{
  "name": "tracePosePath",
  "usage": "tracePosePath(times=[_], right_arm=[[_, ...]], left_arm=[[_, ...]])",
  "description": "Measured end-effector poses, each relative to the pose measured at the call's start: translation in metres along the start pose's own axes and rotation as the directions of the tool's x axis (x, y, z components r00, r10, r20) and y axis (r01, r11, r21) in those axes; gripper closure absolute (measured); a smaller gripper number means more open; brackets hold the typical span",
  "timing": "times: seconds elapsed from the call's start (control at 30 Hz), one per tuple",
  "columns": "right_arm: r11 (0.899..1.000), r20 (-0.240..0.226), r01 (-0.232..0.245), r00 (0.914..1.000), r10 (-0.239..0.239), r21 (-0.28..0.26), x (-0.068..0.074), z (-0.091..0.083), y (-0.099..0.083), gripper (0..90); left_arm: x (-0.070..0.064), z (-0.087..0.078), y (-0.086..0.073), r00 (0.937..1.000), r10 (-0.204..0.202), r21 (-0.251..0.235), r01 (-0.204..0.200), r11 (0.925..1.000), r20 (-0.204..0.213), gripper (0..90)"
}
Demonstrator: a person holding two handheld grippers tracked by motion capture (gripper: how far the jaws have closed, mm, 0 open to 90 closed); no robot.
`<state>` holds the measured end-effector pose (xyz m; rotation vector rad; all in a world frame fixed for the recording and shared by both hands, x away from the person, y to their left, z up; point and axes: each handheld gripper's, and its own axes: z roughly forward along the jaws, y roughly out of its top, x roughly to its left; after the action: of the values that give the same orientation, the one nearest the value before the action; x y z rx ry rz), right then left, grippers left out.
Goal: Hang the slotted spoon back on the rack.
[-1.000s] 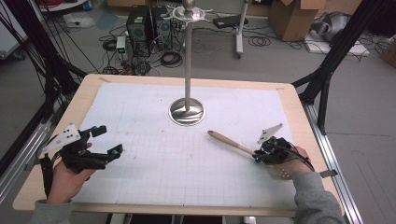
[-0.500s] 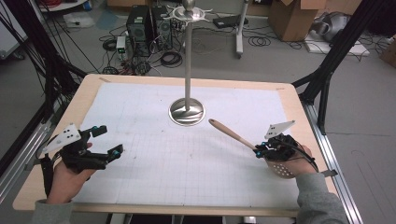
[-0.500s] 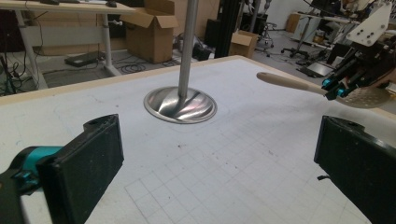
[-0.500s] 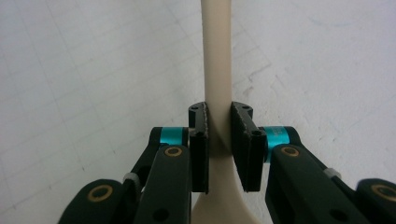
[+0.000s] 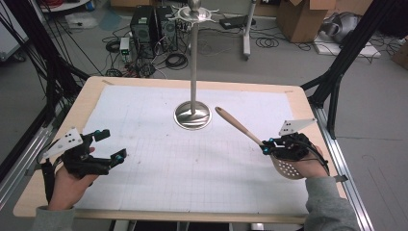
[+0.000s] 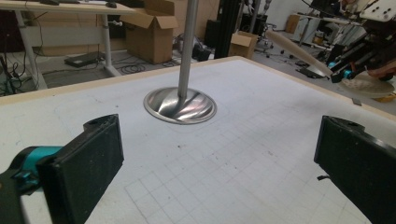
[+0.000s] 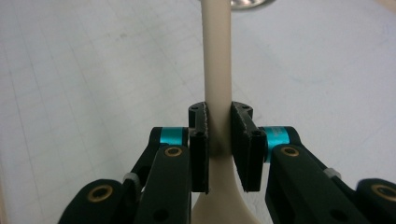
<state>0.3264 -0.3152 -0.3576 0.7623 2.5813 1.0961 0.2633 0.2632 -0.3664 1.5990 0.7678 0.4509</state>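
A beige slotted spoon (image 5: 240, 127) hangs in the air at the table's right side, its handle pointing up and toward the metal stand (image 5: 193, 114). My right gripper (image 5: 267, 147) is shut on the handle just above the perforated bowl (image 5: 288, 168). From the right gripper view, the two jaws clamp the pale spoon handle (image 7: 217, 84). At the table's left my left gripper (image 5: 110, 144) is open and holds nothing. Its wide-apart jaws frame the stand's round base (image 6: 180, 105), with the spoon (image 6: 299, 50) at upper right.
A white gridded mat (image 5: 192, 159) covers the wooden table (image 5: 43, 185). The stand's tall pole (image 5: 194, 62) rises from the mat's back middle to hooks at its top. Black frame struts stand at both sides, with boxes, cables and computers on the floor behind.
My right gripper has lifted the spoon off the mat and tilted its handle up toward the stand. The left gripper has stayed where it was.
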Motion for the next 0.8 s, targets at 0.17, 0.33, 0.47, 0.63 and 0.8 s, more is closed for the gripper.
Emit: tracePosePath(times=[0.17, 0.33, 0.47, 0.63, 0.8], right_arm=[[0.998, -0.002, -0.011, 0.9999, 0.011, -0.059, 0.002, -0.008, 0.01, 78.1], [0.996, 0.006, 0.0, 1.0, 0.0, -0.091, 0.004, -0.014, 0.022, 78.1], [0.993, 0.012, 0.004, 0.9999, -0.002, -0.12, 0.005, -0.019, 0.032, 78.1], [0.985, 0.023, 0.004, 0.9997, 0.0, -0.17, 0.006, -0.026, 0.045, 78.1], [0.983, 0.04, 0.012, 0.9992, -0.004, -0.186, 0.007, -0.031, 0.057, 78.1]], left_arm=[[0.0, 0.0, 0.0, 1.0, -0.001, -0.002, 0.001, 1.0, 0.001, 1.8], [0.0, 0.0, 0.0, 1.0, 0.0, -0.004, 0.0, 1.0, 0.001, 1.8], [0.0, -0.001, 0.0, 1.0, -0.001, -0.006, 0.001, 1.0, 0.002, 1.8], [0.0, -0.002, 0.001, 1.0, 0.0, -0.007, 0.0, 1.0, 0.0, 1.7], [0.0, -0.002, 0.001, 1.0, -0.001, -0.009, 0.001, 1.0, 0.001, 1.8]])
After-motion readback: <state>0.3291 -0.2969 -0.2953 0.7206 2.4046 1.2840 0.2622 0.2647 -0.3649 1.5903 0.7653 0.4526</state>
